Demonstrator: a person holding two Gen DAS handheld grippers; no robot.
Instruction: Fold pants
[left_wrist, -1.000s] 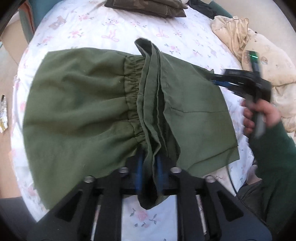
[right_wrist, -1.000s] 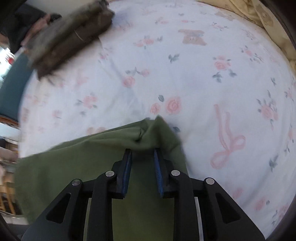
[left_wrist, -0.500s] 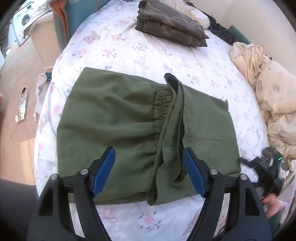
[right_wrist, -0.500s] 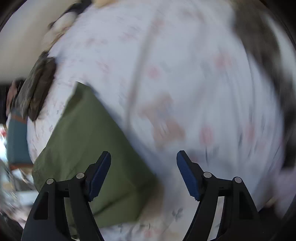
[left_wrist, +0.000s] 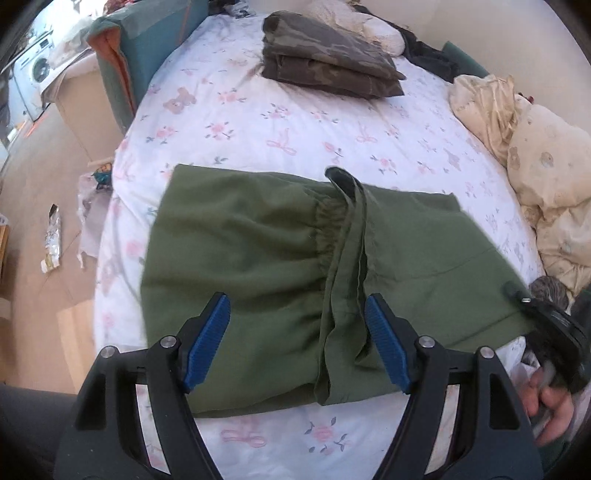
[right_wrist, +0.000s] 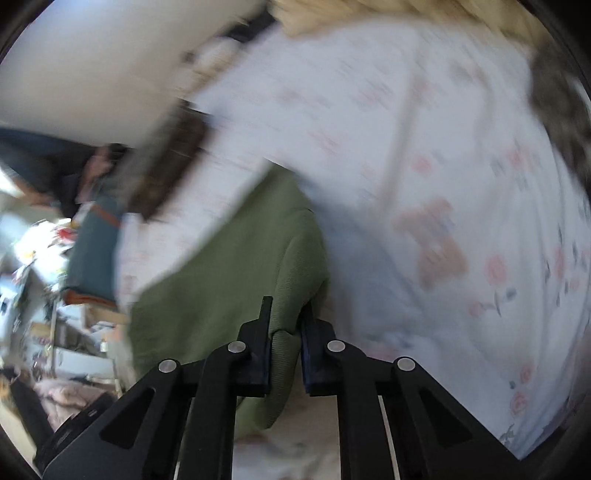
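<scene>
Olive green pants (left_wrist: 251, 266) lie flat on the floral bedsheet (left_wrist: 295, 129), folded across, with a raised fold ridge (left_wrist: 351, 236) running down the middle beside the elastic waistband. My left gripper (left_wrist: 297, 336) is open, hovering above the near edge, empty. My right gripper (right_wrist: 286, 339) is shut on the pants' right corner (right_wrist: 284, 354); it also shows at the right edge of the left wrist view (left_wrist: 554, 332), held in a hand. The right wrist view is blurred by motion.
A folded stack of brown-green clothes (left_wrist: 328, 55) lies at the far side of the bed. A cream quilt (left_wrist: 535, 166) is heaped at the right. The bed's left edge drops to a floor with wrappers (left_wrist: 51, 240). A teal cushion (left_wrist: 147, 48) stands far left.
My left gripper let go of the fold ridge, opened and drew back upward. My right gripper released, swung to the pants' right corner and shut on it.
</scene>
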